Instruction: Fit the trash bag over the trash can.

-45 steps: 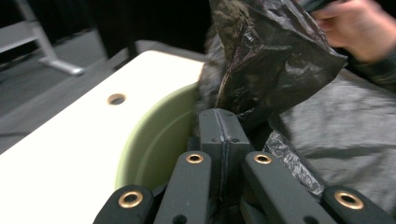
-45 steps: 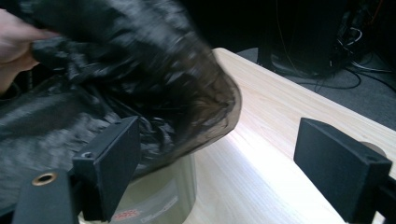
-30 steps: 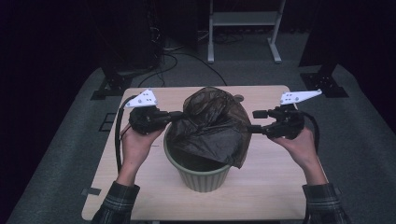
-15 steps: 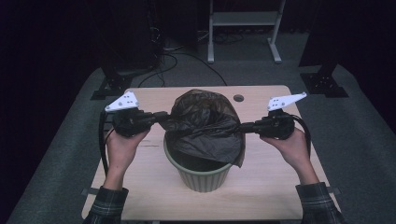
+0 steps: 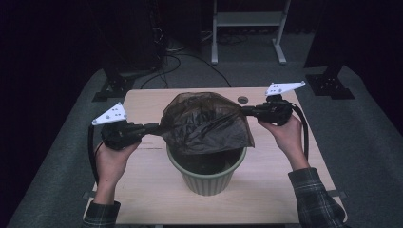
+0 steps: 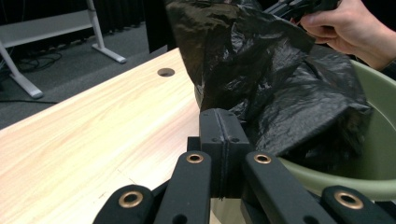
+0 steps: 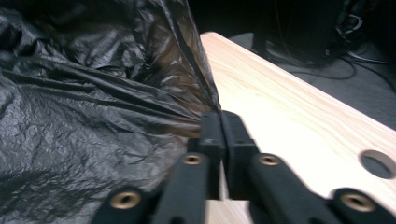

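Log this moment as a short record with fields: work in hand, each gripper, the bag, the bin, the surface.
work: stretching a thin black plastic bag open above a round pale green plastic bin
left gripper: fingers shut on the bag's left edge
right gripper: fingers pinching the bag's right edge; its jaws have just been opening slightly, film between them
bag: crumpled, pulled taut between both grippers, lower part hanging into the bin
bin: upright, near the table's front middle
surface: light wooden table with a round cable hole at the back
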